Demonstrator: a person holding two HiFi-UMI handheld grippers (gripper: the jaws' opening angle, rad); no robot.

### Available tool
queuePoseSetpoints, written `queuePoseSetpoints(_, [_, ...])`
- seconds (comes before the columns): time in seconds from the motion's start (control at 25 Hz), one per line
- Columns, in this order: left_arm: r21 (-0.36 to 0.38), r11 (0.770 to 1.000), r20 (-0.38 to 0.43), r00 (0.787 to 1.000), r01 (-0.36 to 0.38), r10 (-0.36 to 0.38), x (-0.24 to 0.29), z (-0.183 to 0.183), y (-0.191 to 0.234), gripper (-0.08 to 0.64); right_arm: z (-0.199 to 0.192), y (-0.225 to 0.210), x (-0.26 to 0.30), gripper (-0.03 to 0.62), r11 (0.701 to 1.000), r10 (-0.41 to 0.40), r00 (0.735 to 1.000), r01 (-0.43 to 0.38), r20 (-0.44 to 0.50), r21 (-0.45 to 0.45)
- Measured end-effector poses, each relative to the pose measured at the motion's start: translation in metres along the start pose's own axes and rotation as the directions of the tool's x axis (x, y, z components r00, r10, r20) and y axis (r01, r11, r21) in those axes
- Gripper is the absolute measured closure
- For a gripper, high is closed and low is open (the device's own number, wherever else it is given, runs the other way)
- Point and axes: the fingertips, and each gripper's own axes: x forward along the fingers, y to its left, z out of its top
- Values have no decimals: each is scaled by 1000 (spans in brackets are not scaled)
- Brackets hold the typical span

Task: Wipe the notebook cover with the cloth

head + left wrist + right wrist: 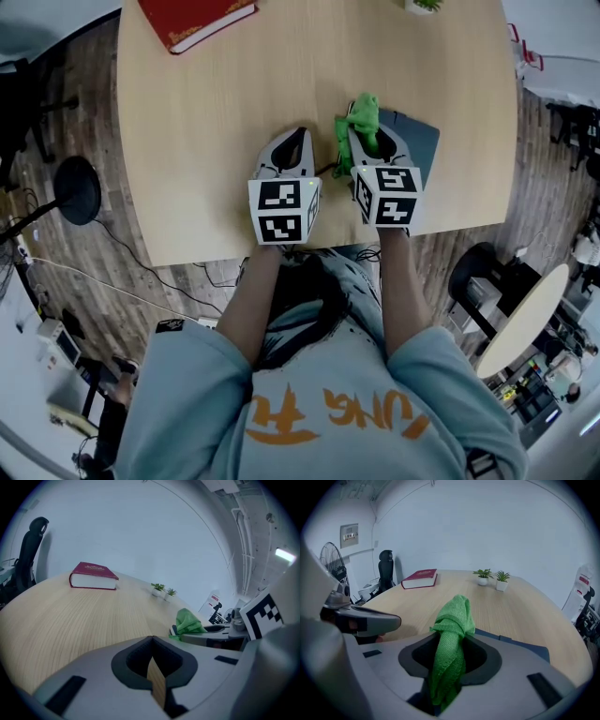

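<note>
Clamped on the crumpled bright-green woven cloth (454, 620), our right gripper (451, 644) pinches it mid-fold, so a bunch stands up past the jaws and a tail hangs below. We judge this grip leaves loose fabric to drag over a surface. That gripper sits over the flat dark blue-grey notebook (427, 141), which lies at the near right edge of the pale wooden table (206, 159), within easy reach. Whether the cloth already touches the cover we cannot tell.

Our left gripper (151, 641) hovers just beside the right one, its jaws together on nothing. It looks parked out of the way, or ready to steady the notebook.

Counting: two grippers, one cloth, one notebook, one thick red hardcover book (197, 17) well apart at the far left, and two small green potted plants (483, 576) in white pots at the far side.
</note>
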Motion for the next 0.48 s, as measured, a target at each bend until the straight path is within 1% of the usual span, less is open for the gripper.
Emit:
queuePoseSetpoints(0.28, [17, 1000, -9, 1000, -24, 24, 1, -3, -3, 545, 0, -2, -1, 472, 1000, 7, 1000, -7, 8, -13])
queuePoseSetpoints(0.48, [31, 999, -13, 1000, -21, 21, 1, -5, -12, 545, 0, -3, -2, 472, 1000, 6, 1000, -6, 7, -12])
